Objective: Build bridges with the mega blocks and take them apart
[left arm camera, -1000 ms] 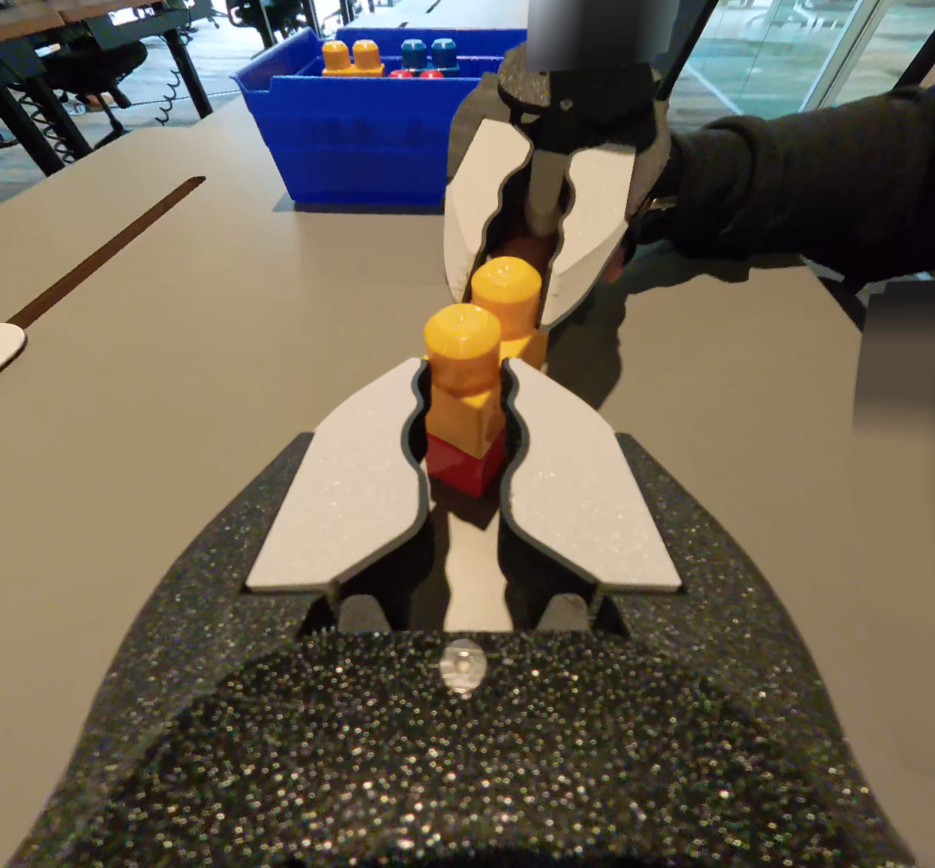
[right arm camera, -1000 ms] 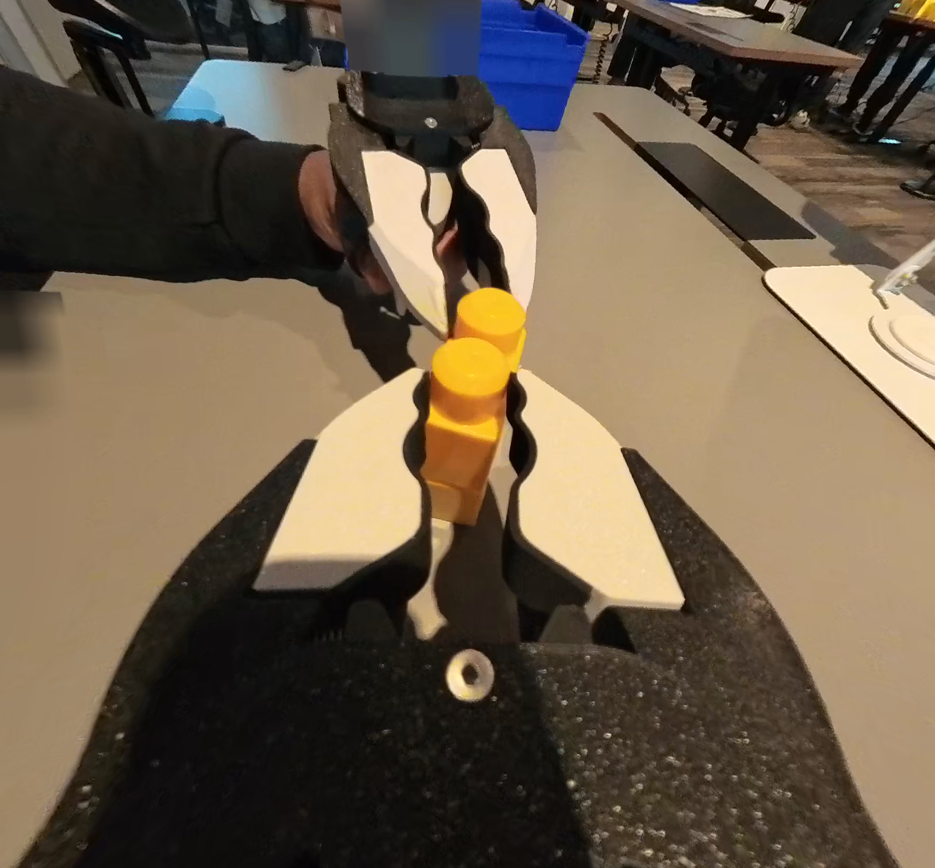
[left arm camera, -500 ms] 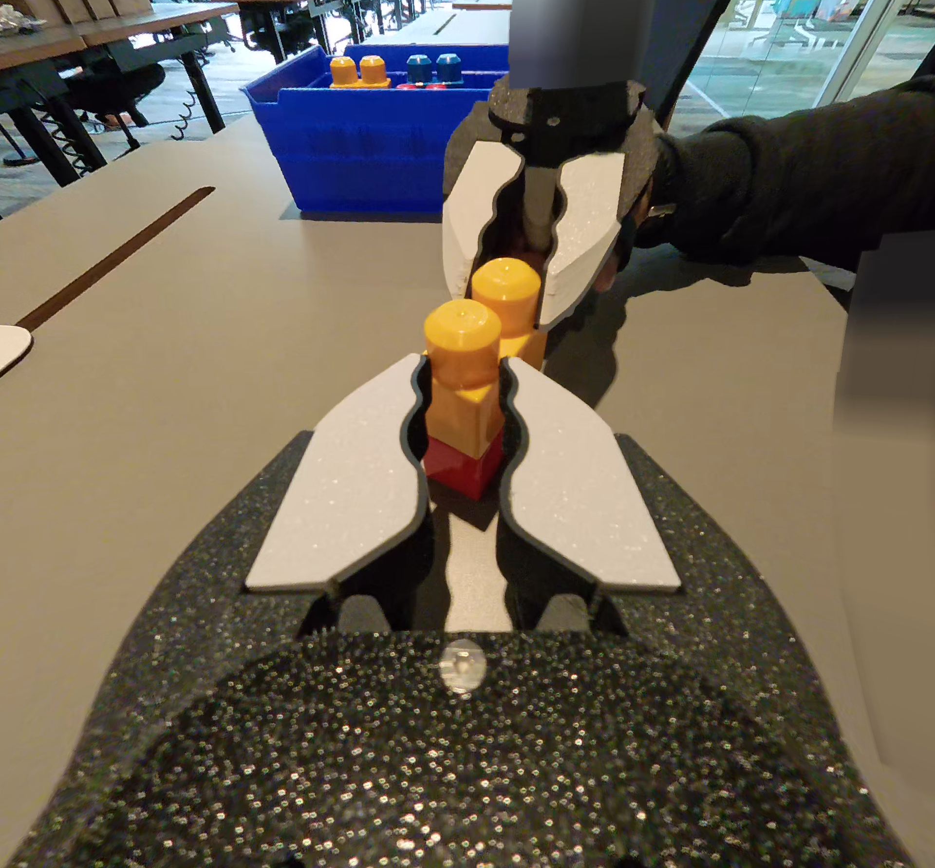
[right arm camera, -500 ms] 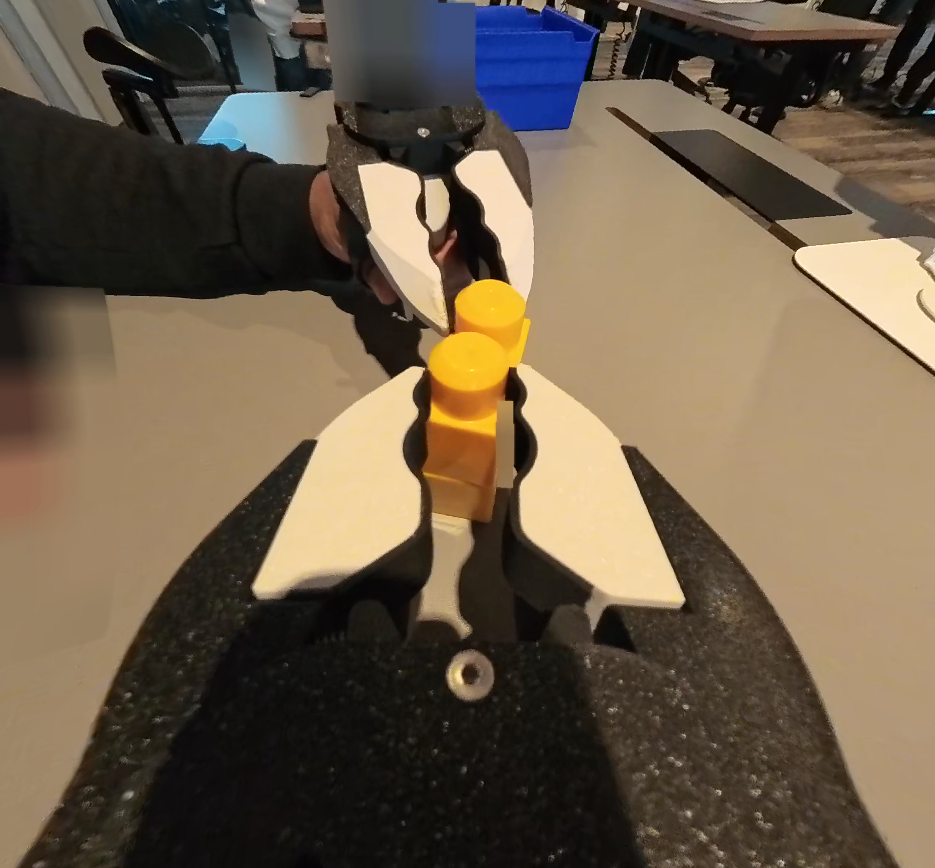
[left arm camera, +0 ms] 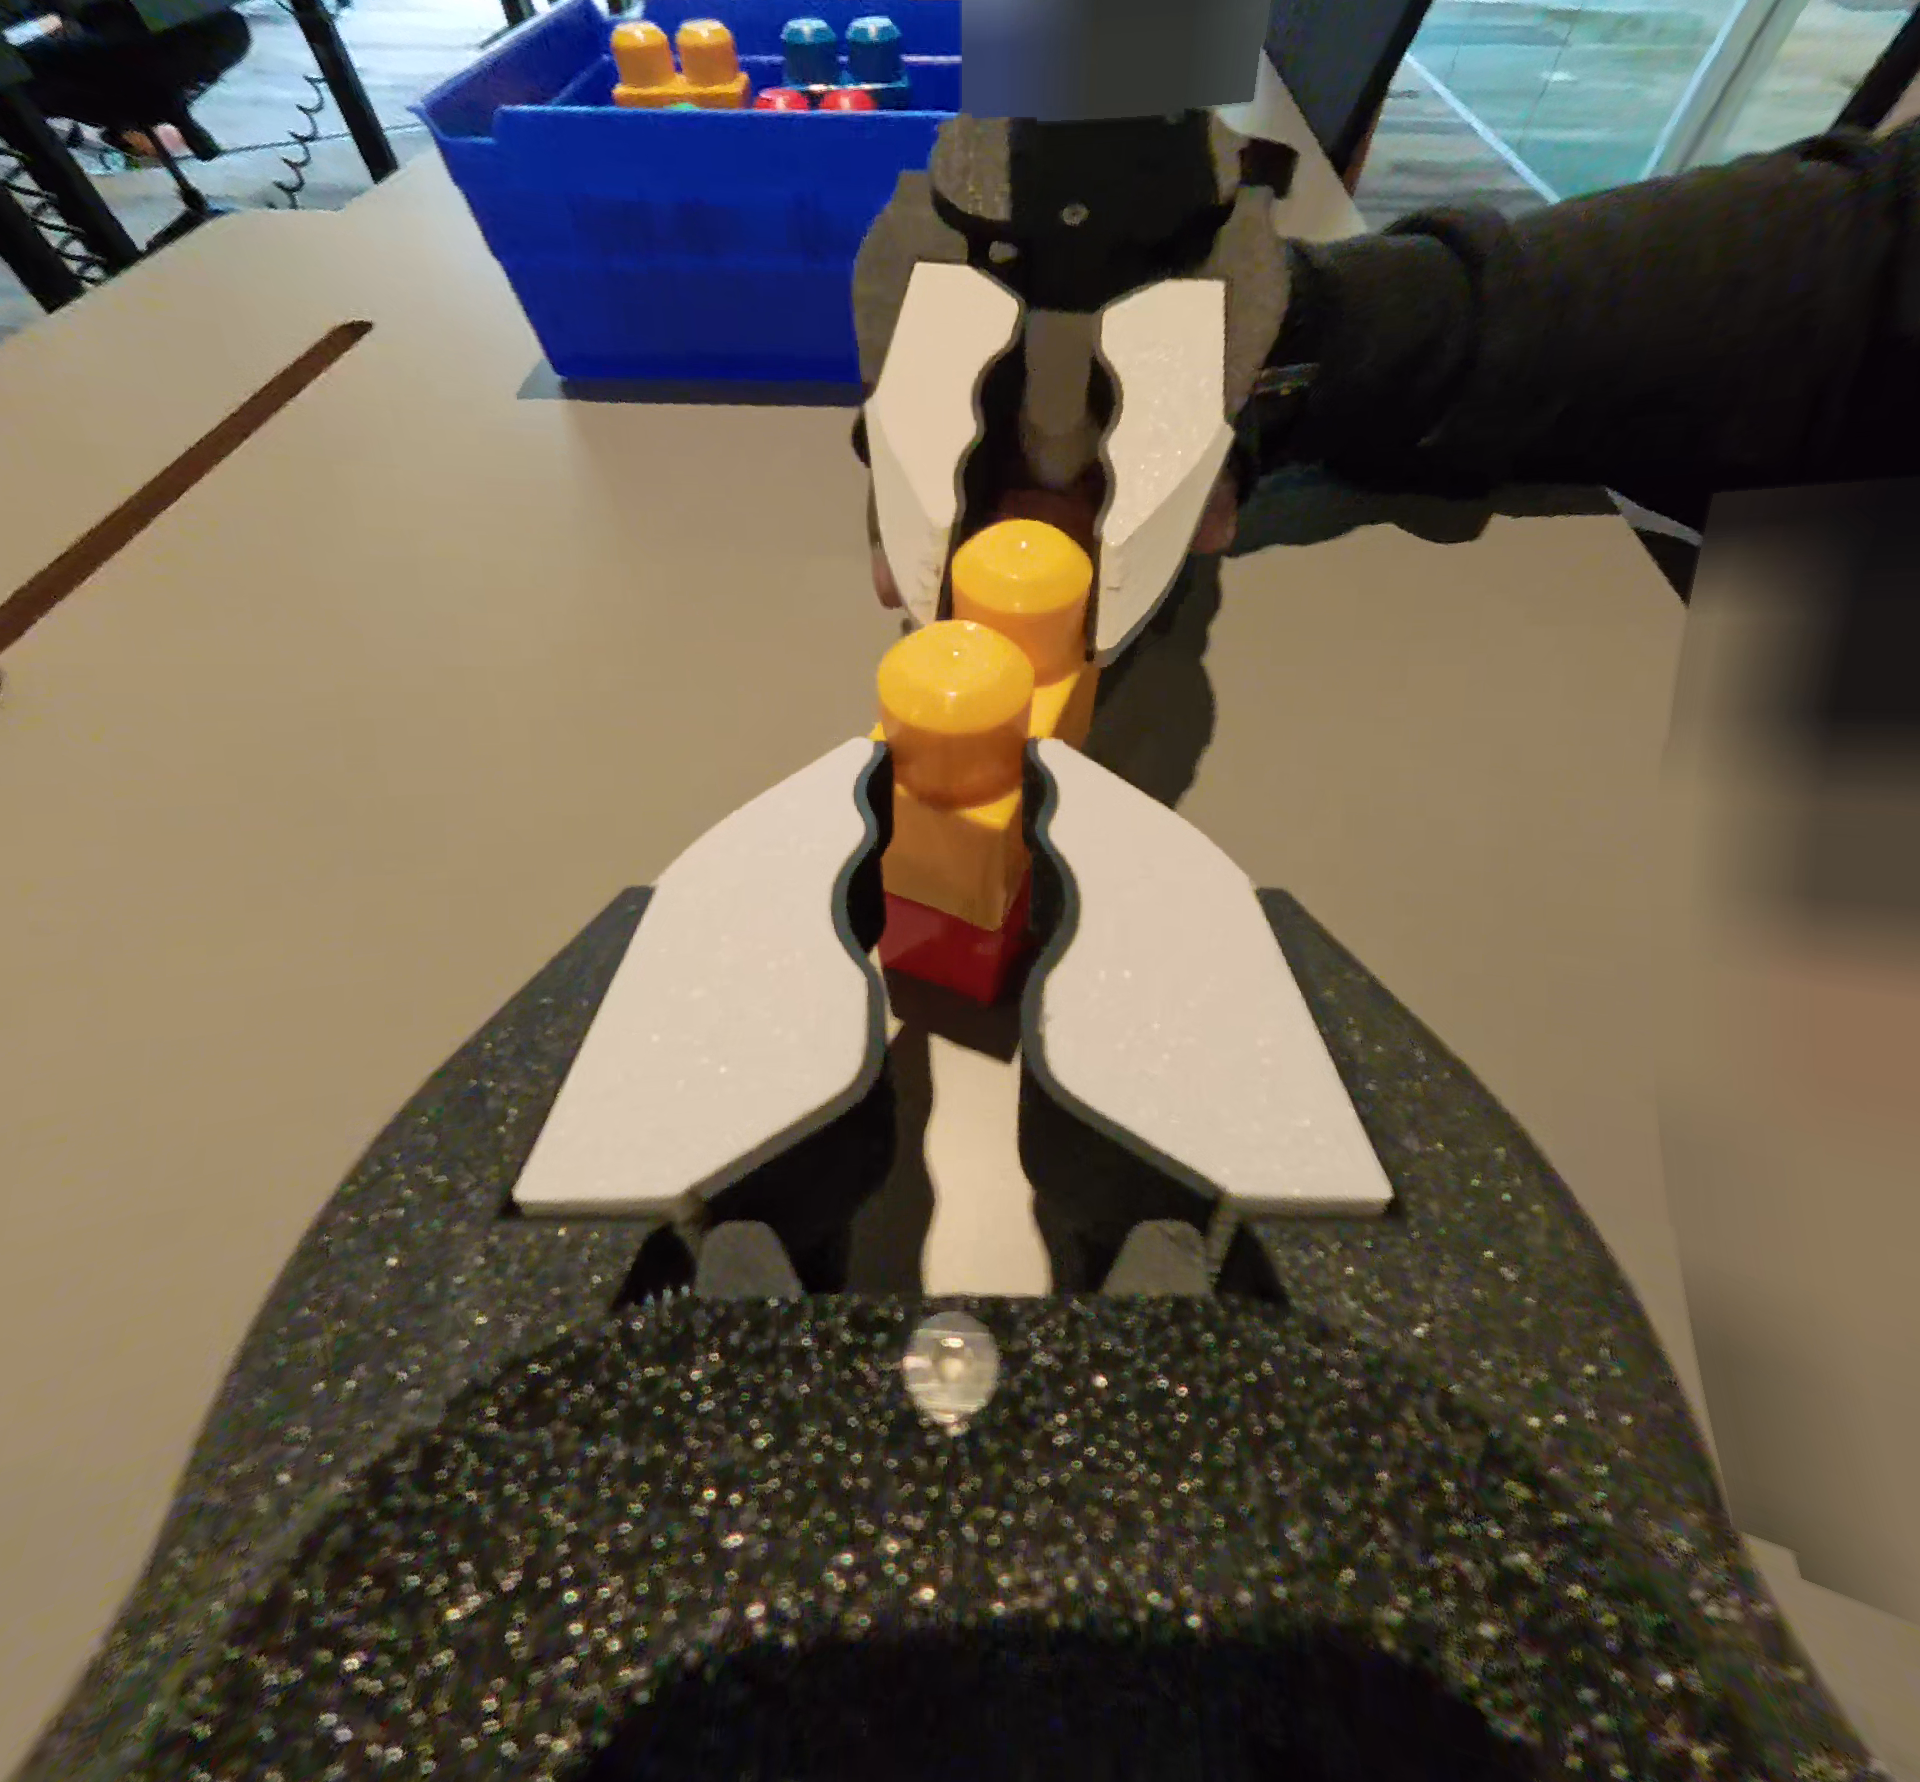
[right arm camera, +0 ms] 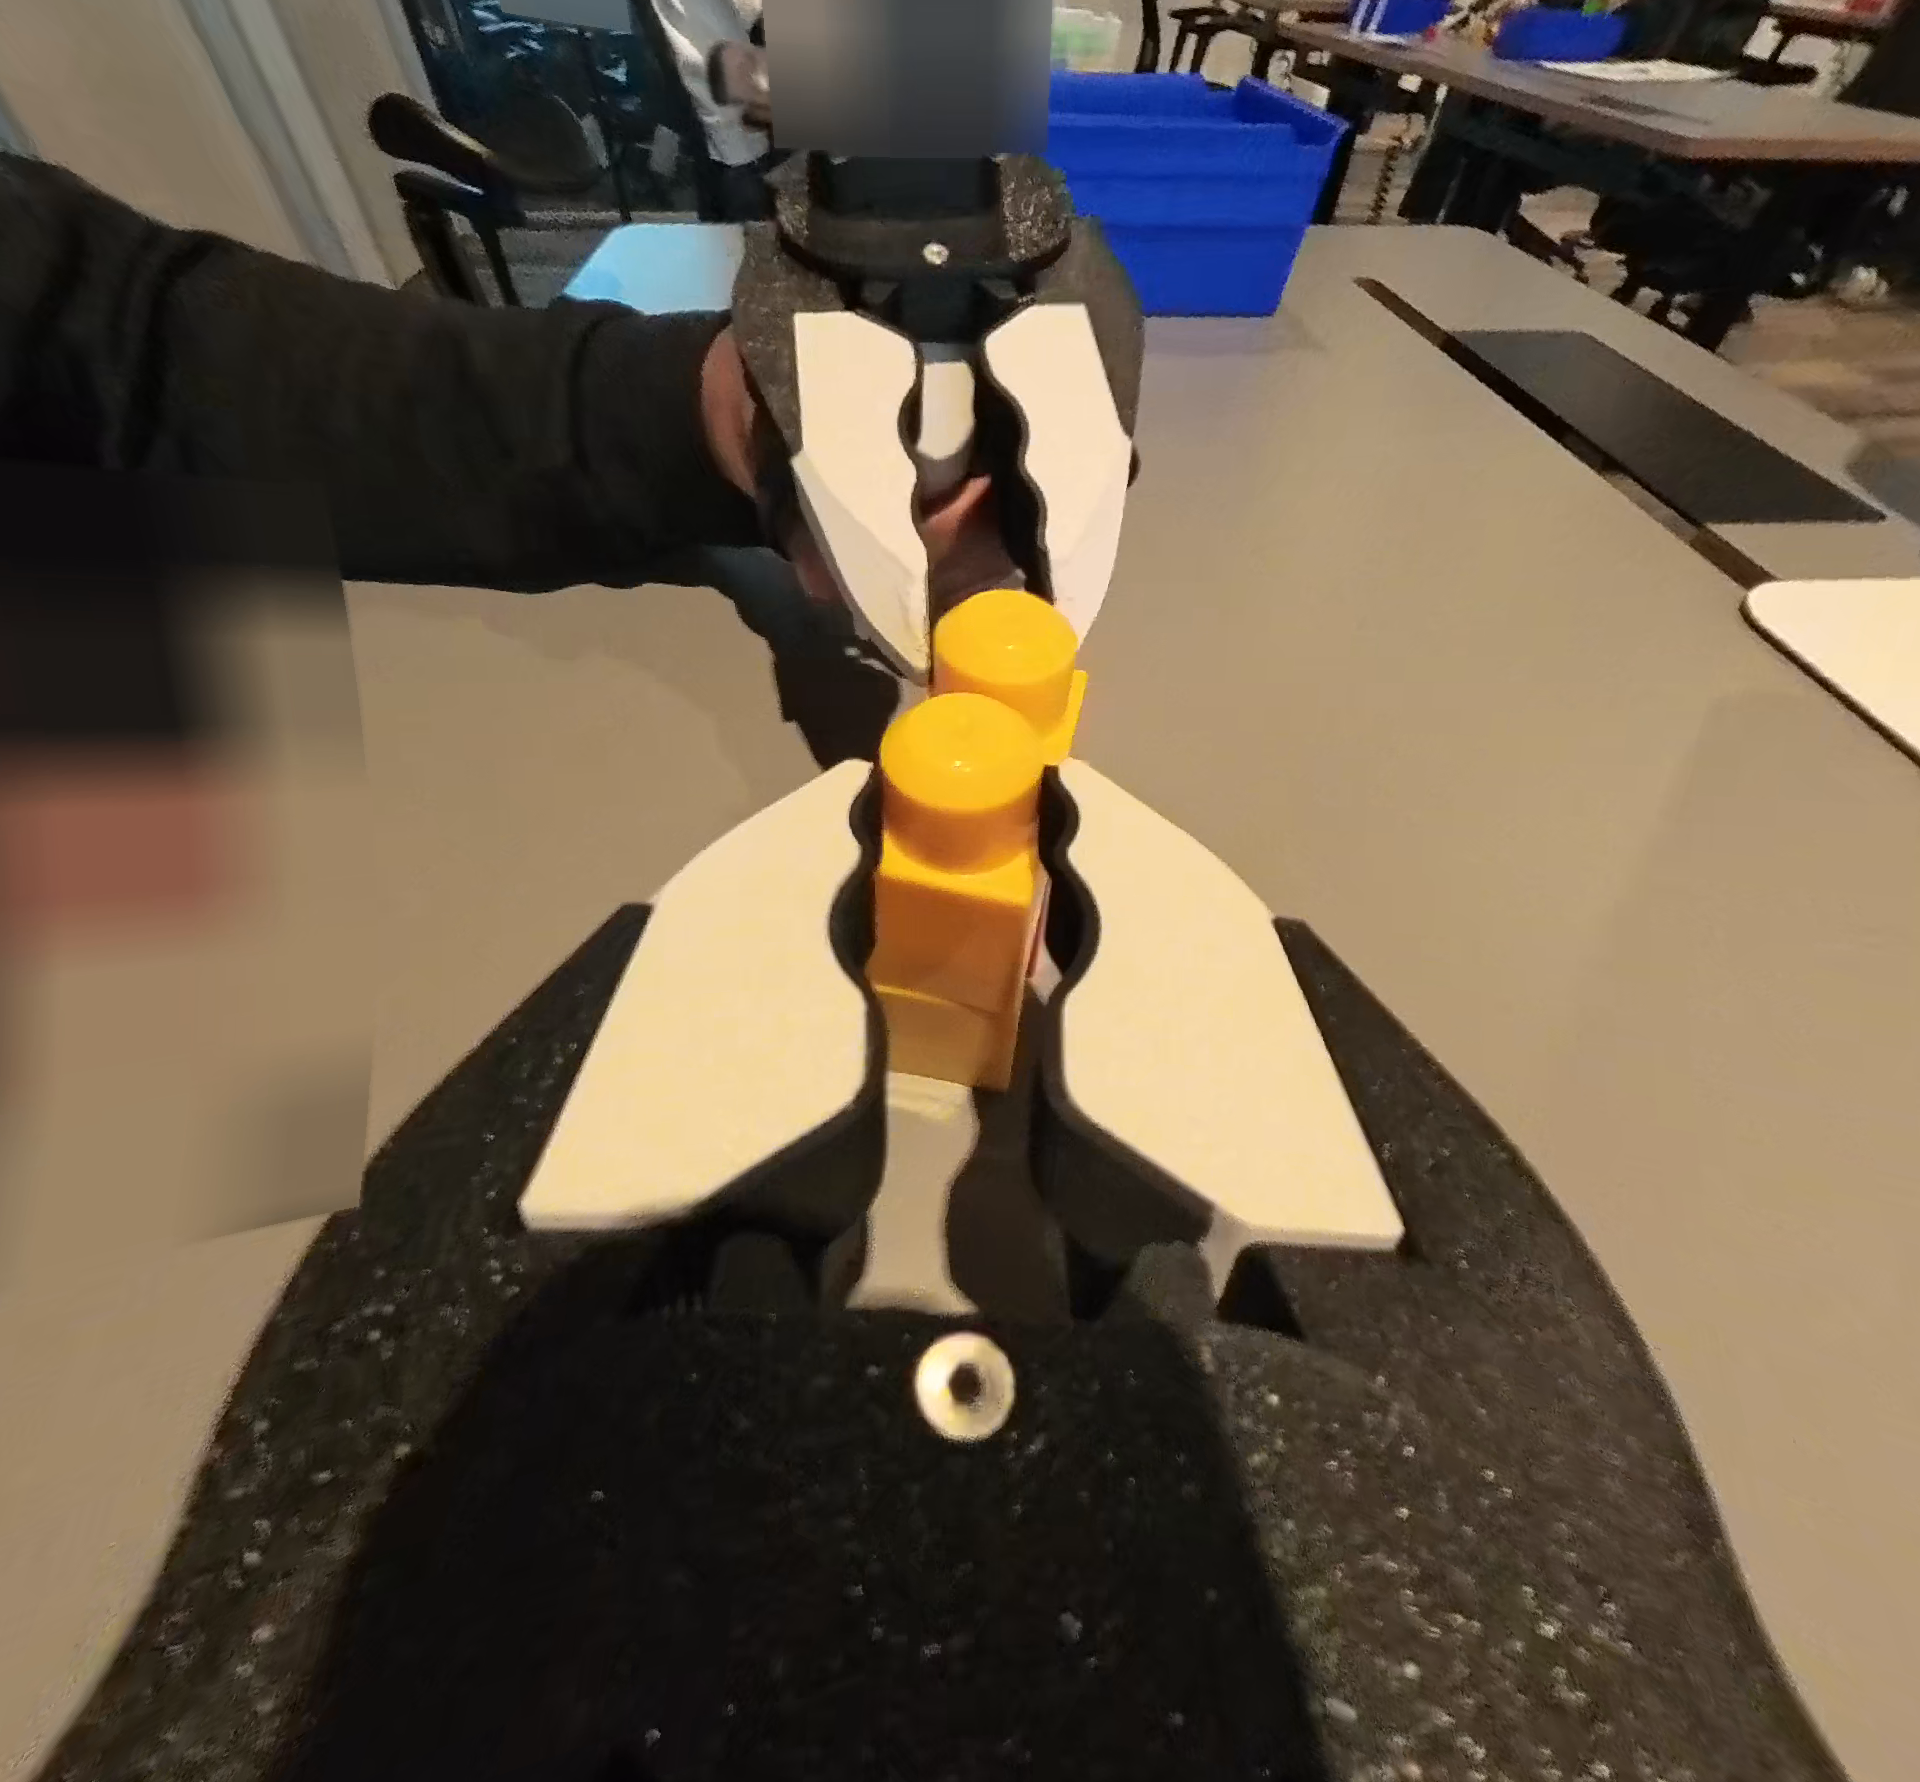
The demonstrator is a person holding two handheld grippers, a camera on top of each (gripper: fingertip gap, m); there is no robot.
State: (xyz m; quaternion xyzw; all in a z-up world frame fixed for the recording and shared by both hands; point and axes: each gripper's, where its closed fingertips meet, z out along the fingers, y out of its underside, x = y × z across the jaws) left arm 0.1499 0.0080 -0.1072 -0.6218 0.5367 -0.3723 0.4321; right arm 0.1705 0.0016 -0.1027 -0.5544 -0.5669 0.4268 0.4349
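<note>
A small bridge of mega blocks is held between my two grippers over the grey table (left arm camera: 364,693). Its top is an orange two-stud block (left arm camera: 951,849), also in the right wrist view (right arm camera: 951,932). A red block (left arm camera: 951,953) sits under the end at my left gripper (left arm camera: 951,756), which is shut on that end. A yellow block (right arm camera: 951,1036) sits under the end at my right gripper (right arm camera: 966,776), which is shut on that end. Each gripper faces the other: the right gripper (left arm camera: 1013,610) shows in the left wrist view, the left gripper (right arm camera: 997,641) in the right wrist view.
A blue bin (left arm camera: 675,278) with orange, blue and red blocks stands at the far table edge. Another blue bin (right arm camera: 1184,205) stands behind the left gripper. A white pad (right arm camera: 1849,662) lies at the right edge. Black-sleeved arms (left arm camera: 1610,330) hold the grippers. Both grippers' tips are close together, under 4 cm apart.
Both grippers stay shut on the ends of the bridge. The background has shifted in both views, so the grippers and bridge have moved together a little.
</note>
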